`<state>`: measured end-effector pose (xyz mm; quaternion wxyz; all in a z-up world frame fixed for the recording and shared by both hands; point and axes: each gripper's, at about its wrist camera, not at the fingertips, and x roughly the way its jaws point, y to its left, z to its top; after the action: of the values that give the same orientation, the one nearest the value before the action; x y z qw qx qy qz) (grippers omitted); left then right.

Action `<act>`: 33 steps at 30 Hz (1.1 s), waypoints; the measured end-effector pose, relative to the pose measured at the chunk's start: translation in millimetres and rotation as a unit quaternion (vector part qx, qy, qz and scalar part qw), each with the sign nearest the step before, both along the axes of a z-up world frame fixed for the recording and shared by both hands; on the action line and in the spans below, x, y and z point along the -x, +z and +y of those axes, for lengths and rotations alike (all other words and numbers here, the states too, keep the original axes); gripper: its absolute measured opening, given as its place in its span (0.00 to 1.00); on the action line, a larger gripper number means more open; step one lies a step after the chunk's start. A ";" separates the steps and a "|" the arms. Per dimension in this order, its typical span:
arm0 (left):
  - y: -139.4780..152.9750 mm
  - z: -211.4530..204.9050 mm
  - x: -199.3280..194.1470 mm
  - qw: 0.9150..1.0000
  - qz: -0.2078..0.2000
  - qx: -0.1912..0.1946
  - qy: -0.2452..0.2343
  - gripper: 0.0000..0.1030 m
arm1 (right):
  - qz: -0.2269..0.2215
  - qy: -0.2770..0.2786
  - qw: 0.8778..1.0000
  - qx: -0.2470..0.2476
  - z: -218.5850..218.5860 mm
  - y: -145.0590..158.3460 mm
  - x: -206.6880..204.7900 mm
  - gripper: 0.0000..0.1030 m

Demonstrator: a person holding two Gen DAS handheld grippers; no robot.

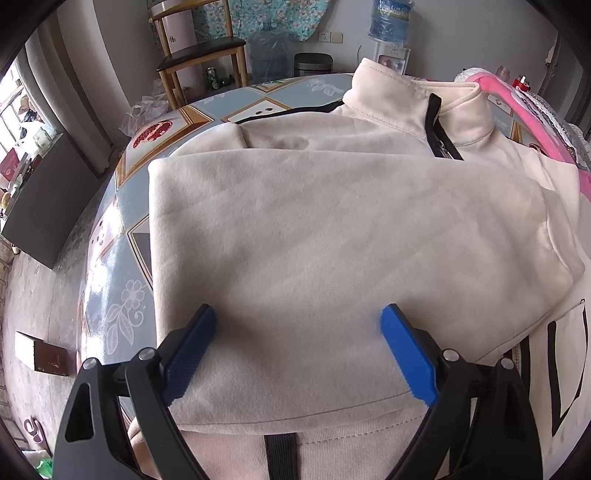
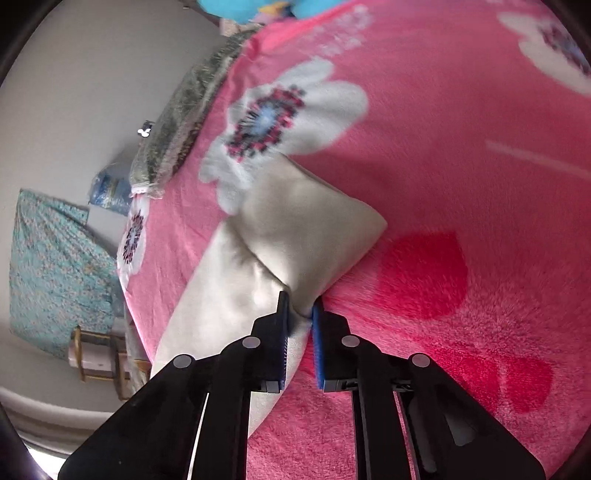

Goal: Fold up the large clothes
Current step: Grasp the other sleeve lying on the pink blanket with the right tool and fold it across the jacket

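The left hand-held gripper (image 1: 298, 325) hangs over the near part of a cream sweatshirt (image 1: 332, 229), its blue fingers (image 1: 406, 354) spread wide apart with nothing pinched; whether the tips touch the cloth cannot be told. Under it a folded-over panel of the sweatshirt lies flat, its left edge straight. Farther off the stand-up collar (image 1: 417, 99) with its dark zip points away, and a black band shows at the near hem. The garment rests on a desk (image 1: 122, 206) covered in a blue-grey patterned cloth with flower and tile motifs. Beyond the desk stand a wooden chair (image 1: 199, 59), a small dark bin (image 1: 313, 64) and a water dispenser bottle (image 1: 389, 18).

The right hand-held gripper (image 2: 300, 306) has its fingers drawn together, clamped on a cream sleeve end (image 2: 295, 236) of the sweatshirt. The sleeve's cuff end bends over just past the fingertips. This part lies on a pink fleece blanket (image 2: 443, 147) printed with white flowers and red shapes. At the far left a teal flowered cloth (image 2: 55, 273) hangs by the wall.
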<state>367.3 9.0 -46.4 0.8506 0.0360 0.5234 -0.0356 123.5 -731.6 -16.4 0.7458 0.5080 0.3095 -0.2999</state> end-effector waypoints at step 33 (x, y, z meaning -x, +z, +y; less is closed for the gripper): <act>18.6 29.4 38.8 0.997 -0.053 0.051 0.005 0.81 | -0.091 0.539 0.810 0.214 493.3 105.4 -215.6 0.10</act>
<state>328.5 38.4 -27.8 0.8779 -0.0083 0.4755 -0.0564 339.1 -238.3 89.0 0.9023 0.1126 0.3921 0.1391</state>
